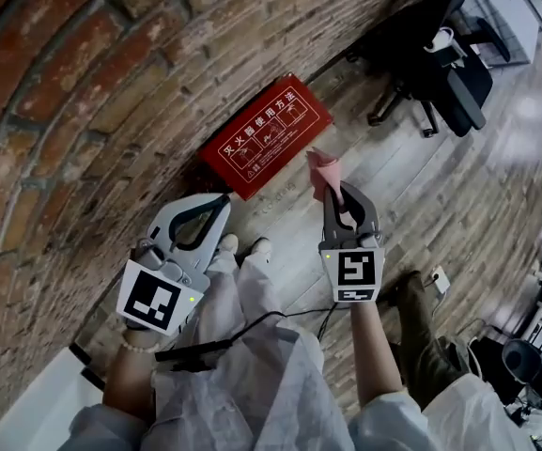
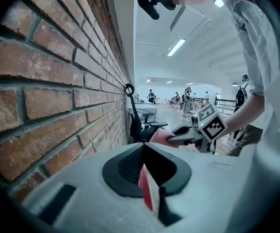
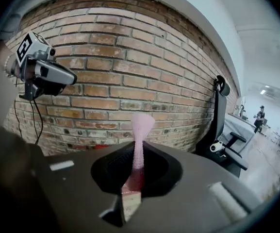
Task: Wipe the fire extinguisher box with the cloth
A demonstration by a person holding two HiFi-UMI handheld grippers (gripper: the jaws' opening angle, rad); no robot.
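Observation:
The red fire extinguisher box [image 1: 266, 137] lies on the wood floor against the brick wall, white print on its face. My right gripper [image 1: 332, 188] hangs just right of and above the box, shut on a pink cloth [image 1: 324, 167] that sticks up past its tips. The right gripper view shows the cloth [image 3: 140, 129] pinched upright between the jaws. My left gripper [image 1: 223, 198] hovers near the box's lower left corner, jaws together and holding nothing. Through its jaw opening a sliver of the red box [image 2: 147, 188] shows, with the right gripper [image 2: 171, 139] and cloth [image 2: 158, 136] beyond.
The brick wall [image 1: 83, 92] runs along the left. A black office chair [image 1: 440, 64] stands at the upper right beyond the box. The person's shoes [image 1: 252, 247] and white trousers are below the grippers. A black cable [image 1: 252, 327] hangs by the legs.

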